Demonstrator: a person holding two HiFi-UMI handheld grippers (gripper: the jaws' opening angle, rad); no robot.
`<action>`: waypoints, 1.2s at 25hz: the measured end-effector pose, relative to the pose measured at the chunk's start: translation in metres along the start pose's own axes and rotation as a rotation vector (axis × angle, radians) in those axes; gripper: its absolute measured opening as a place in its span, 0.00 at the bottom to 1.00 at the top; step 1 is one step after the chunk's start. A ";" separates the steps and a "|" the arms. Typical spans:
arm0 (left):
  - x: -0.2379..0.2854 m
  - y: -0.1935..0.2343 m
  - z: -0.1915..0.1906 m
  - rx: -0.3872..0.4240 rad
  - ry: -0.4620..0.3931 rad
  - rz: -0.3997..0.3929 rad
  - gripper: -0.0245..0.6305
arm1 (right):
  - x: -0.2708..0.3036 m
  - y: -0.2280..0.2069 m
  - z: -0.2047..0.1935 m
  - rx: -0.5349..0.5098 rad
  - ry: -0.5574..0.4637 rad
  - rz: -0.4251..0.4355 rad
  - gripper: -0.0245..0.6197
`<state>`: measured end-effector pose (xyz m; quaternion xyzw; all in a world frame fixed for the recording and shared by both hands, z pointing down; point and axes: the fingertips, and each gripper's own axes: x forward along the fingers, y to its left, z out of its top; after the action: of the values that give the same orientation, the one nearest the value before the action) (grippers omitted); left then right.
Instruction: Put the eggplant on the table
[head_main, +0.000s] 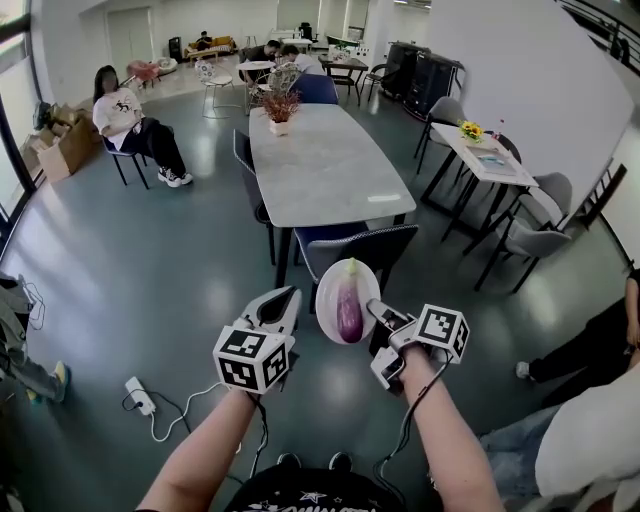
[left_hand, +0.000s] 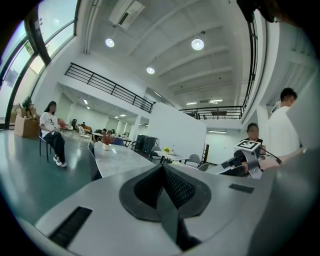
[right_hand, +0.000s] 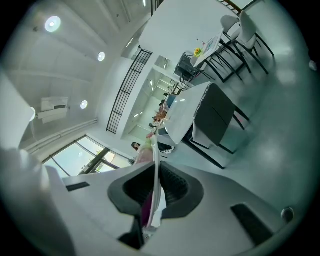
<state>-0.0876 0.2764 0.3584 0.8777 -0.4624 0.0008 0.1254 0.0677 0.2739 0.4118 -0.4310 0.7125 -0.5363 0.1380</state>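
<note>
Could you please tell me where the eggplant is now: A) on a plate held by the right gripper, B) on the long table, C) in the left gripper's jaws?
A: the eggplant lies on the white plate, whose rim the right gripper clamps above the floor.

Chair (head_main: 360, 248) fronting table (head_main: 330, 170), open floor (head_main: 150, 280)
</note>
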 end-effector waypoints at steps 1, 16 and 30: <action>-0.004 0.000 -0.001 0.001 0.001 -0.003 0.05 | 0.000 0.001 -0.005 0.002 0.001 0.003 0.08; -0.025 0.005 -0.002 0.017 -0.028 -0.023 0.05 | 0.000 0.014 -0.028 0.073 -0.021 0.039 0.08; 0.087 0.041 0.009 0.076 -0.003 0.029 0.05 | 0.092 -0.014 0.062 0.068 0.064 0.094 0.08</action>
<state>-0.0716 0.1818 0.3690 0.8752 -0.4748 0.0187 0.0910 0.0608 0.1634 0.4252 -0.3746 0.7175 -0.5666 0.1547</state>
